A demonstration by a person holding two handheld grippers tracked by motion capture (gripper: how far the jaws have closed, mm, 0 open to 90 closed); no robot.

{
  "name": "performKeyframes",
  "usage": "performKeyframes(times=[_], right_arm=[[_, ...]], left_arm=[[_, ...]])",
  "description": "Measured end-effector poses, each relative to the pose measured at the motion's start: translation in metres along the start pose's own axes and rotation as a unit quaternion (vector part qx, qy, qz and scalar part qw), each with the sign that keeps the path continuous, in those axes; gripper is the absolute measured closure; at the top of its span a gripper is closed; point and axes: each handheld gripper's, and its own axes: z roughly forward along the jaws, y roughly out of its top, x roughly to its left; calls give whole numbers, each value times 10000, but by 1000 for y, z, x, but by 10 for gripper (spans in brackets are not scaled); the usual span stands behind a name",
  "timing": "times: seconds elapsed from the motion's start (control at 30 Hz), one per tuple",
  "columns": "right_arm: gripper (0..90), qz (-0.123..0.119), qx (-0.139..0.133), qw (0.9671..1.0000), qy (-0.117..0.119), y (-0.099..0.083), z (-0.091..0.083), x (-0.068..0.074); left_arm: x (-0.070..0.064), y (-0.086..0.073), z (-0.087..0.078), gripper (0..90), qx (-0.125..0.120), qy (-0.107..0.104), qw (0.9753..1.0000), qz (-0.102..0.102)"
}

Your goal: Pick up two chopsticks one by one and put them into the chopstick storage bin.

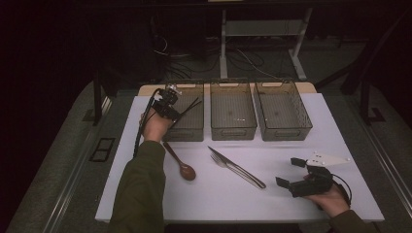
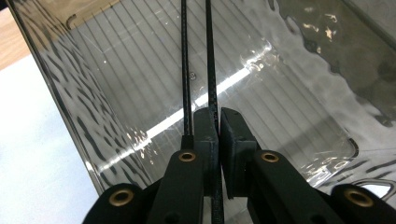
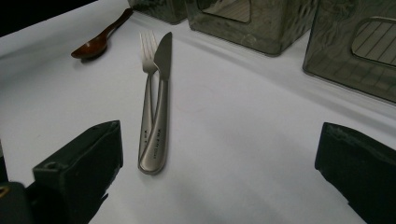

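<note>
Left fingers (image 2: 218, 135) pinch chopsticks (image 2: 196, 60) pointing lengthwise into the left bin (image 1: 192, 124); right fingers (image 1: 290, 172) spread.

A brown spoon (image 1: 183, 166), a fork (image 1: 219, 161) and a knife (image 1: 236, 167) lie on the white bench (image 1: 272, 194) — 2 bins (image 1: 233, 116) stand behind.

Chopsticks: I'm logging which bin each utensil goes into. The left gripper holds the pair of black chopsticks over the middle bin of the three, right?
Not the middle one. The left gripper is shut on the chopsticks over the leftmost bin, as the high view shows; the middle bin has nothing held over it. The rest stands.
</note>
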Motion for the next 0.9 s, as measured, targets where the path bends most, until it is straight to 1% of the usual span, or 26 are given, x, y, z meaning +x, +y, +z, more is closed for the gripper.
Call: performKeyframes(times=[0.1,0.2,0.3,0.37,0.43,0.47,0.5,0.53,0.57,0.63,0.67,0.7,0.77,0.83,0.9], right_arm=[[12,-1,0,10000,0,0,0,0],[12,-3,2,10000,-6,0,0,0],[12,-7,6,10000,-5,0,0,0],[12,-2,4,10000,-14,0,0,0],[12,1,0,10000,-18,0,0,0],[12,3,0,10000,-22,0,0,0],[12,1,2,10000,-22,0,0,0],[12,-1,3,10000,-24,0,0,0],[12,-1,1,10000,-26,0,0,0],[12,-2,5,10000,-29,0,0,0],[12,-4,10,10000,-31,0,0,0],[12,-4,8,10000,-32,0,0,0],[12,-8,13,10000,-40,0,0,0],[12,-11,15,10000,-45,0,0,1],[12,-12,17,10000,-46,0,0,1]], left_arm=[[0,1,-3,780,-84,46,9999,54],[0,1,-8,733,-230,23,9997,102],[-1,1,-16,683,-415,-95,9989,169],[-3,0,-23,639,-542,-219,9981,185],[-5,-2,-31,587,-712,-388,9965,182],[-6,-3,-35,557,-792,-476,9955,212],[-8,-5,-39,537,-858,-528,9945,273],[-10,-7,-43,516,-902,-577,9939,262],[-12,-9,-47,494,-948,-639,9929,318],[-17,-15,-54,466,-1093,-698,9908,384],[-20,-18,-58,459,-1141,-737,9897,447],[-23,-22,-61,450,-1205,-783,9887,437],[-29,-30,-66,442,-1325,-856,9863,488],[-35,-38,-71,451,-1406,-920,9846,482],[-41,-46,-73,487,-1444,-971,9833,540]])
